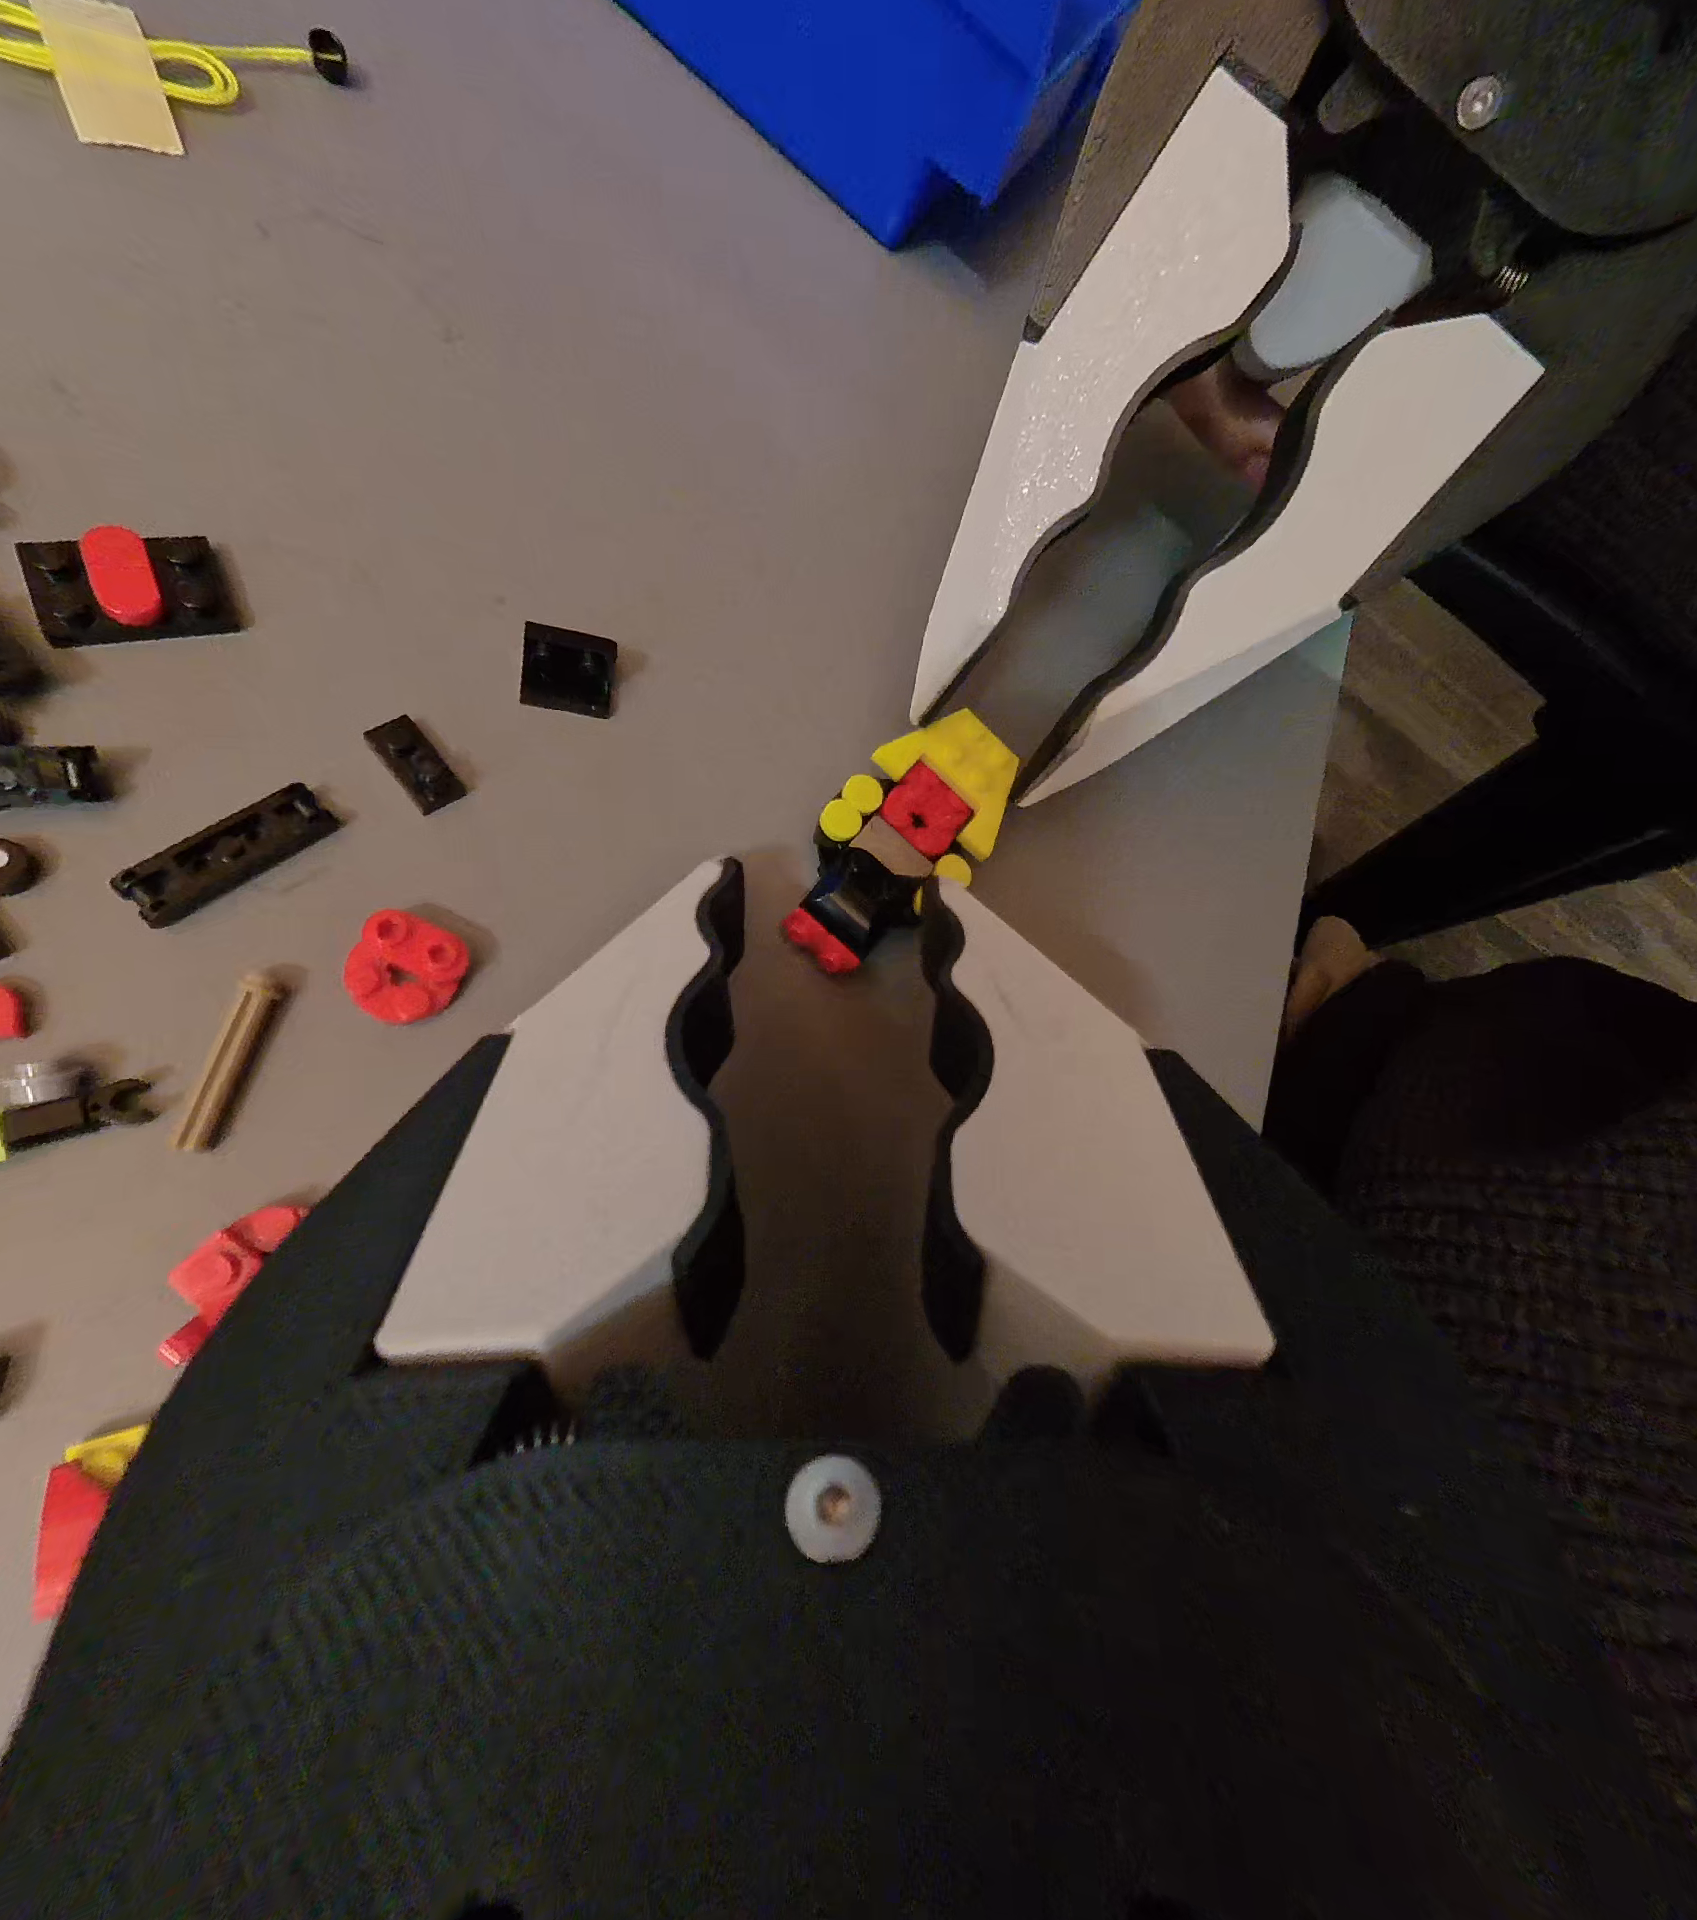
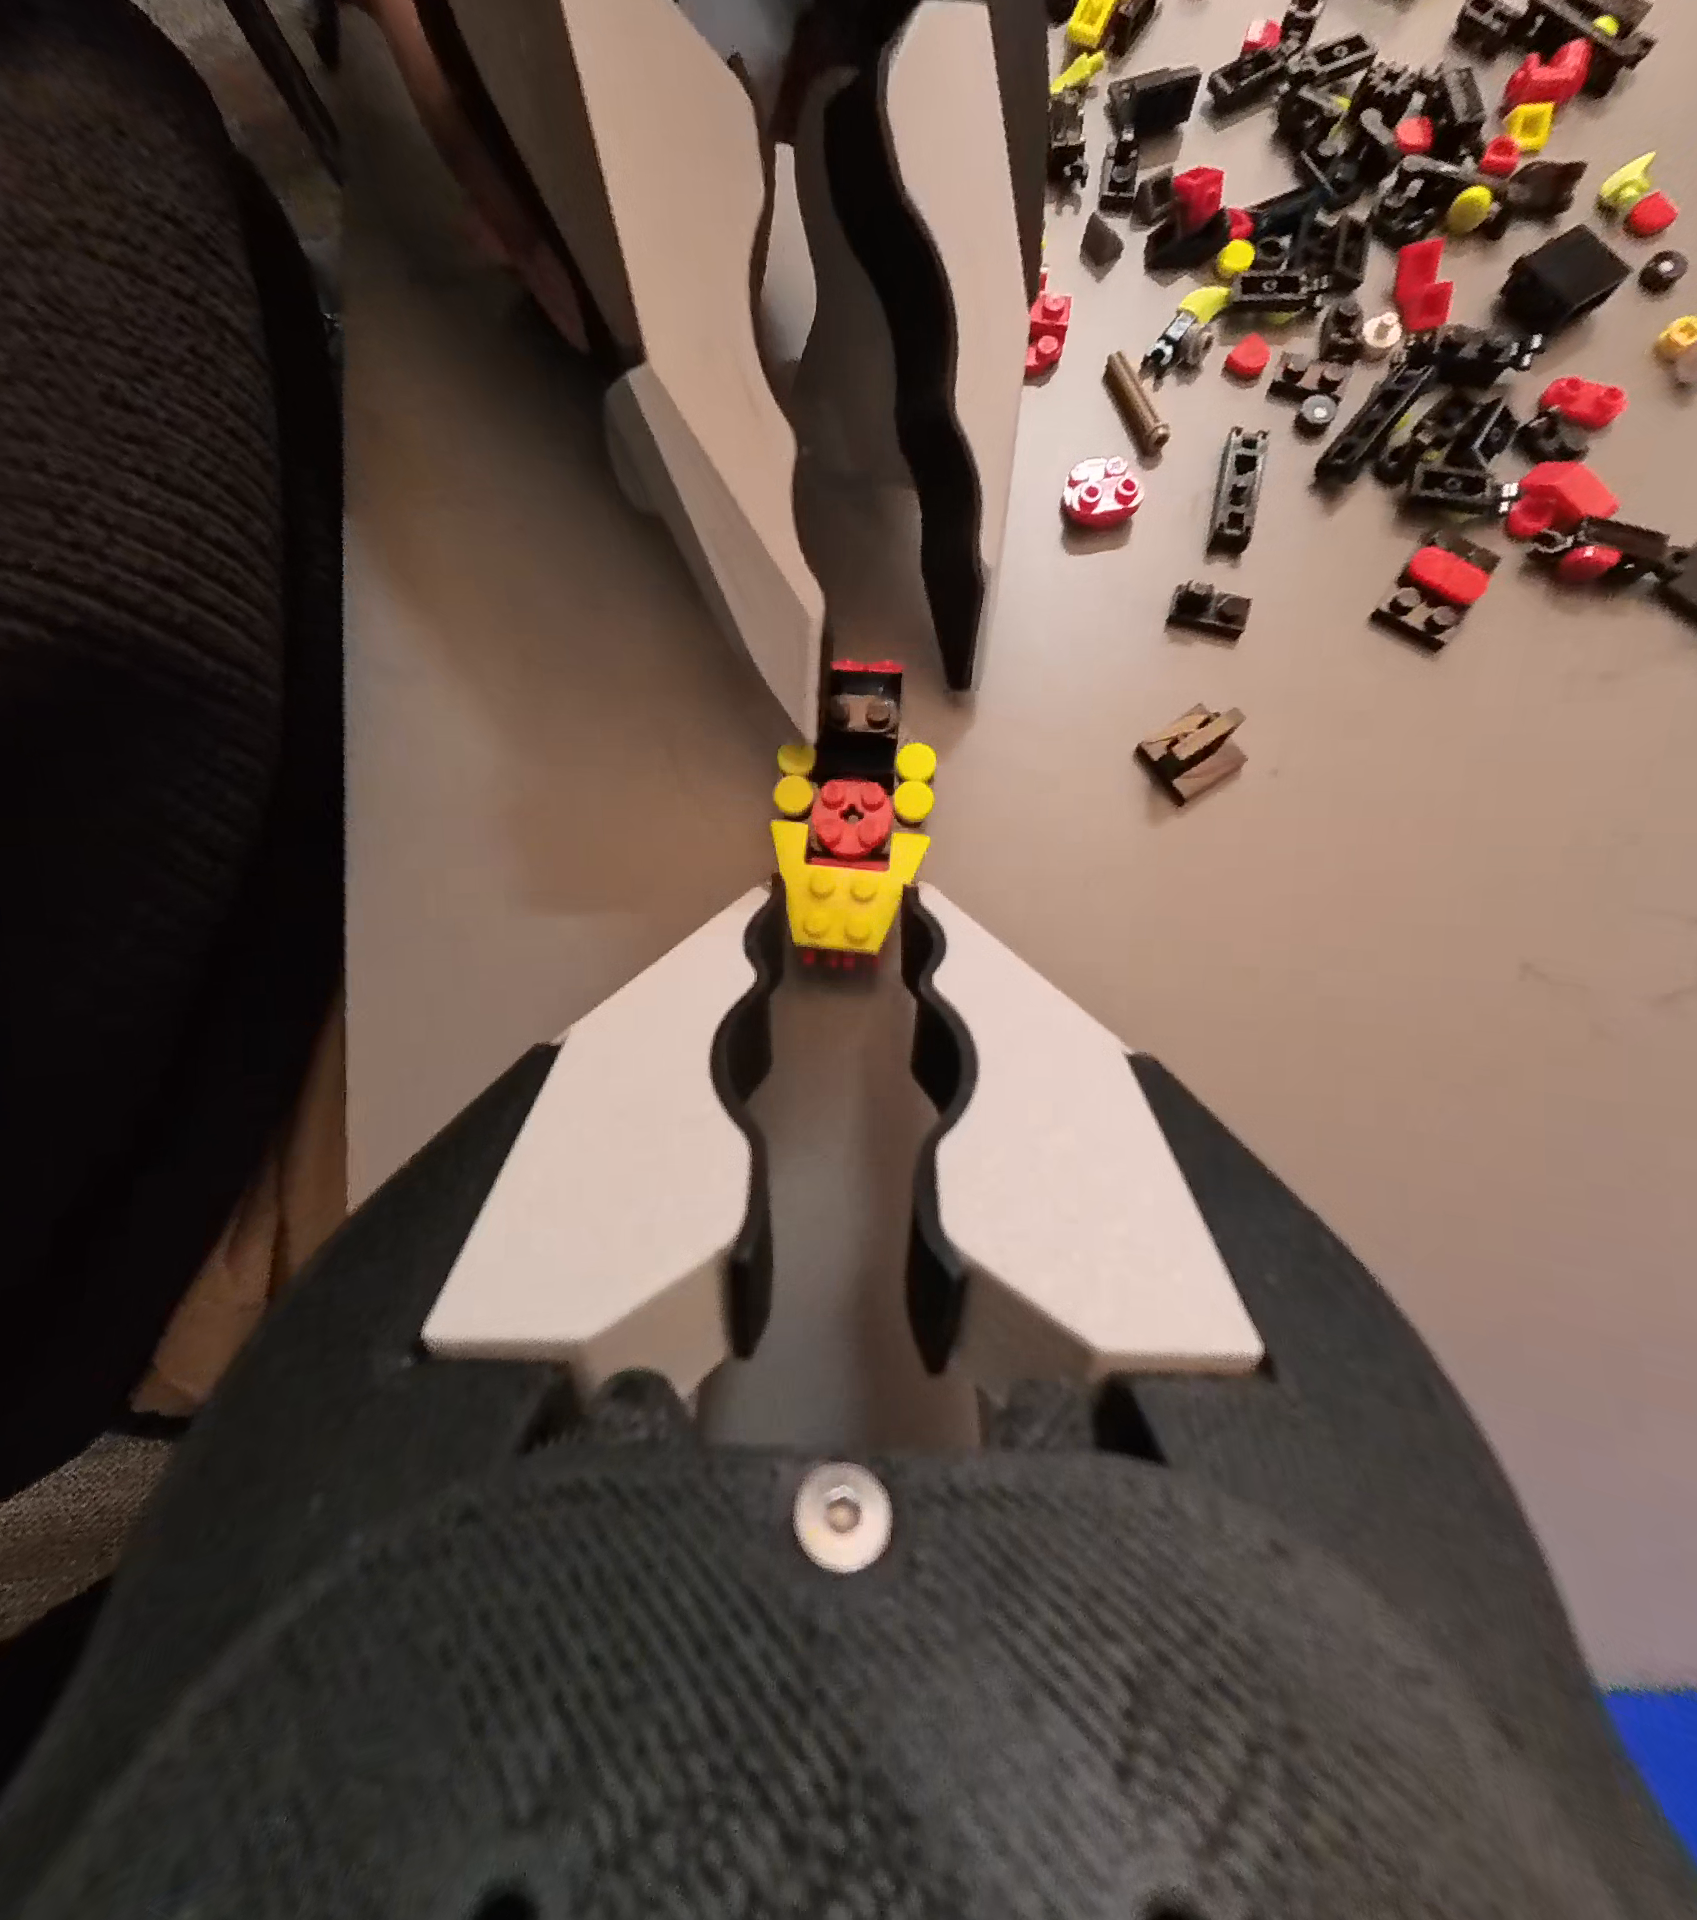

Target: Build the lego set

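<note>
right wrist view: my right gripper [image 2: 842, 914] clamps the yellow end of the small lego build [image 2: 849, 831]; left gripper [image 1: 833, 894], fingers apart, straddles its black end. next, i judge: fetch a loose piece [image 2: 1189, 753].

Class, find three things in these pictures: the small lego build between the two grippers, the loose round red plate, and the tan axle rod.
lego build [image 2: 839, 914]: right wrist view, on its yellow studded plate.
round red plate [image 1: 404, 966]: left wrist view, on its studded top.
tan axle rod [image 1: 229, 1060]: left wrist view, mid-shaft.

Right gripper [image 2: 842, 914] fingers [image 2: 1010, 1039] clamped on yellow-and-red lego assembly [image 2: 844, 831]
</note>
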`<state>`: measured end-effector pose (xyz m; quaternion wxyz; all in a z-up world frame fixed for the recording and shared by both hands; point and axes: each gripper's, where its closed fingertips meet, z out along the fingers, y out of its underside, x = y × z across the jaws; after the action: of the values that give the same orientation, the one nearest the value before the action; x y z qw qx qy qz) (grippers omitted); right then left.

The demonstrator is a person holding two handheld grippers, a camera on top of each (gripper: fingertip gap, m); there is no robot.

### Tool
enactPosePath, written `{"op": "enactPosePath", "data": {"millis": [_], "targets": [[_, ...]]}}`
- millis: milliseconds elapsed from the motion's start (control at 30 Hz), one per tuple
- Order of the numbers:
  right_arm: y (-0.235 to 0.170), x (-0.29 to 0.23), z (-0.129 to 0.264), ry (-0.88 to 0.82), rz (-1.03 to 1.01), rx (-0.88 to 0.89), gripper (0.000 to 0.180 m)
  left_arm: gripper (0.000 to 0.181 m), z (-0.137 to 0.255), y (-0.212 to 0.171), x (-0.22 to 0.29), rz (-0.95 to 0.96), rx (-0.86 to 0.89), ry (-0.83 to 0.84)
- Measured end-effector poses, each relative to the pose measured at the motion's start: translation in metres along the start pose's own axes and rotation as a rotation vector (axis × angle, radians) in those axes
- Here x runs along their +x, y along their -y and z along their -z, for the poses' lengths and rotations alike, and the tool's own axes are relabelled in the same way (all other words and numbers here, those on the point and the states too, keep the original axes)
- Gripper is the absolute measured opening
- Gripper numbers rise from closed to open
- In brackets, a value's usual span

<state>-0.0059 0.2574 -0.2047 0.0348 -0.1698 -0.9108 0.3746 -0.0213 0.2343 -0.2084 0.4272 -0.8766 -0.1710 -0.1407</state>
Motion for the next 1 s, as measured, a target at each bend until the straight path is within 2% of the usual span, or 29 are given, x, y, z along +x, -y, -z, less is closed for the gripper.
{"op": "enactPosePath", "data": {"millis": [1000], "targets": [[0.0030,-0.0003,-0.0049,-0.006,0.026,-0.008,0.020,0.024,-0.0015,-0.0020,0.0009,0.049,-0.009,-0.047]]}}
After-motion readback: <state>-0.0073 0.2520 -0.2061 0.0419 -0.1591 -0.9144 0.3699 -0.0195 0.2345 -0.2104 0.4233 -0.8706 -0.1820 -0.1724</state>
